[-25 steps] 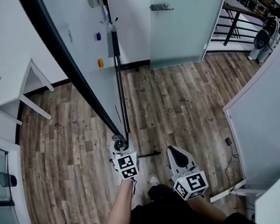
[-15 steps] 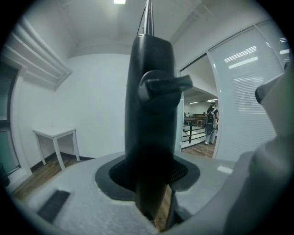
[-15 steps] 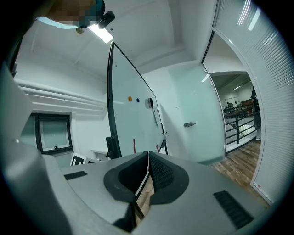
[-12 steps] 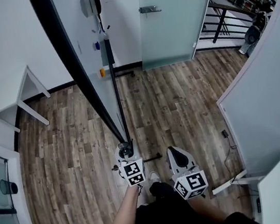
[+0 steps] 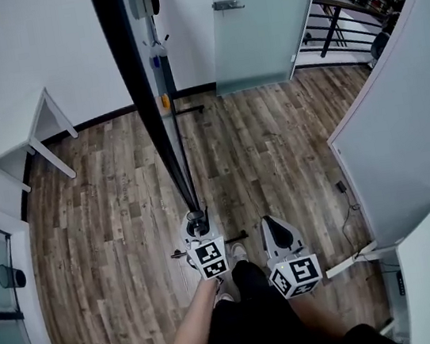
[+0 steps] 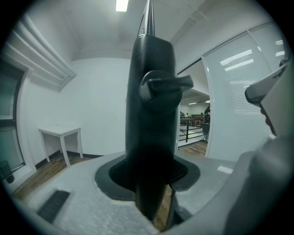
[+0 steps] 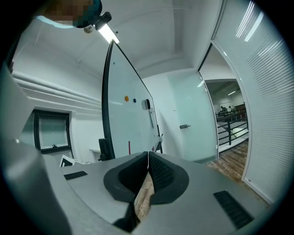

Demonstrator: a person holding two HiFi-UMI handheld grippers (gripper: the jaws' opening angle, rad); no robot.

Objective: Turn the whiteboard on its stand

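Observation:
From above, the whiteboard (image 5: 145,97) shows almost edge-on as a long black frame bar running from the top of the head view down to a round knob (image 5: 197,223) at its near end. My left gripper (image 5: 201,237) is shut on the black side post (image 6: 151,114) just under that knob, and the post fills the left gripper view between the pads. My right gripper (image 5: 272,226) hangs to the right of it, clear of the board, with its pads (image 7: 158,172) pressed together on nothing. In the right gripper view the board's white face (image 7: 128,119) stands to the left.
A white table (image 5: 14,137) stands against the left wall. A frosted glass door (image 5: 257,24) is at the back, with a black railing (image 5: 336,21) beyond it. A white partition (image 5: 402,139) closes the right side. Magnets (image 5: 164,100) cling to the board. A cable (image 5: 344,192) lies on the wooden floor.
The board's black frame bar has swung to run more upright in the head view, its far end now further right. Both grippers have shifted slightly right and nearer with it.

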